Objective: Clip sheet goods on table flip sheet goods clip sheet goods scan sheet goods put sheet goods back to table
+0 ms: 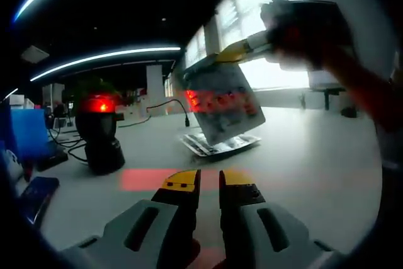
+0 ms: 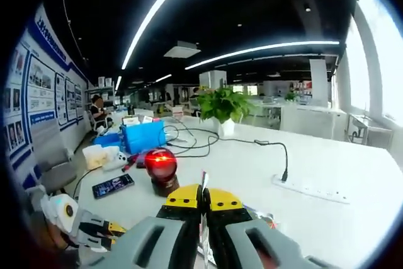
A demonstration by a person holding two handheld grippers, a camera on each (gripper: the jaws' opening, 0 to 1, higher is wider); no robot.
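In the left gripper view a printed sheet packet [image 1: 223, 102] hangs tilted above the table, with a red scan line across it. The right gripper [image 1: 242, 48], held by a hand, is shut on its top edge. A black scanner [image 1: 101, 133] with a glowing red head stands at the left, facing the packet. My left gripper [image 1: 210, 184] sits low over the table, jaws together with nothing between them. In the right gripper view the packet [image 2: 203, 187] shows edge-on, pinched by the right gripper [image 2: 203, 201], beyond it the scanner [image 2: 161, 165].
More sheet packets [image 1: 220, 144] lie stacked on the white table [image 1: 315, 155] under the held one. A phone [image 2: 113, 186], blue box [image 2: 143, 135], potted plant [image 2: 221, 106], cables and a power strip [image 2: 308, 188] lie around. The left gripper [image 2: 85, 226] shows at lower left.
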